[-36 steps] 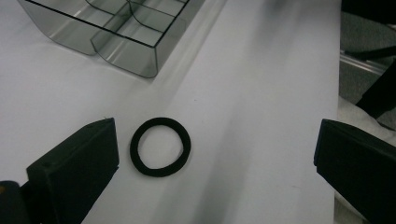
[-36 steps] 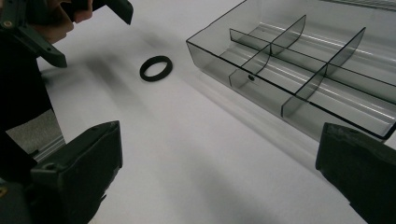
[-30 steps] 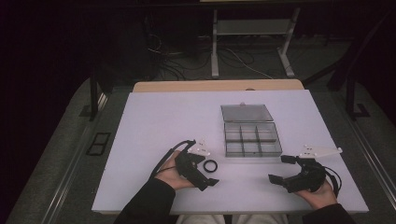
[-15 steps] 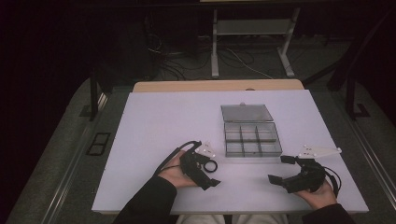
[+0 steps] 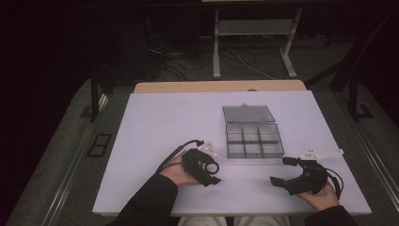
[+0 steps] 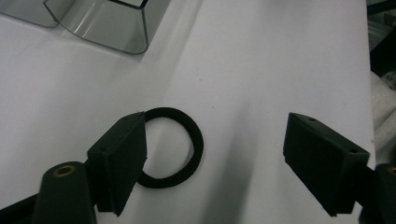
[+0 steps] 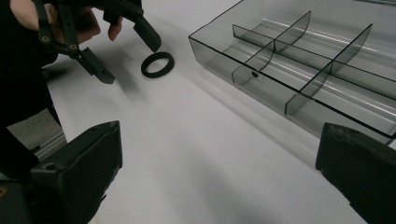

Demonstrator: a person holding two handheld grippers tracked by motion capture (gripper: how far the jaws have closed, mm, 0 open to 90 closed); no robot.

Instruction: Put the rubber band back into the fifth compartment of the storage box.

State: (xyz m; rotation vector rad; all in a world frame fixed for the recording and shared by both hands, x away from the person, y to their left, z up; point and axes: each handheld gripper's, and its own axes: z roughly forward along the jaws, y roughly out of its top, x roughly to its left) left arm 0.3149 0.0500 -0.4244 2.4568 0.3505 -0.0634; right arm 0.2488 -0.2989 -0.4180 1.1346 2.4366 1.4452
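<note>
**Black ring lying flat under the left claw, off-centre toward one jaw**

The black ring (image 6: 169, 147) is lying flat on the white bench (image 5: 160, 122), just in front of the open compartment box (image 5: 254, 140) and near its closest corner. The left claw (image 6: 212, 161) is standing wide over it. In the left gripper view the ring is sitting hard against the jaw at the left of that view, partly hidden behind it, while the other jaw is standing well apart from it. The ring is therefore not lying centred in the gap; closing from here would, in my judgement, push it sideways or pinch only one edge. Being round, it is offering no long axis to align to.

The right claw (image 7: 219, 177) is also standing wide and holding nothing, resting well apart from the ring and beside the box. The left hand (image 5: 176, 172) is plainly the nearer one for the pickup.
</note>
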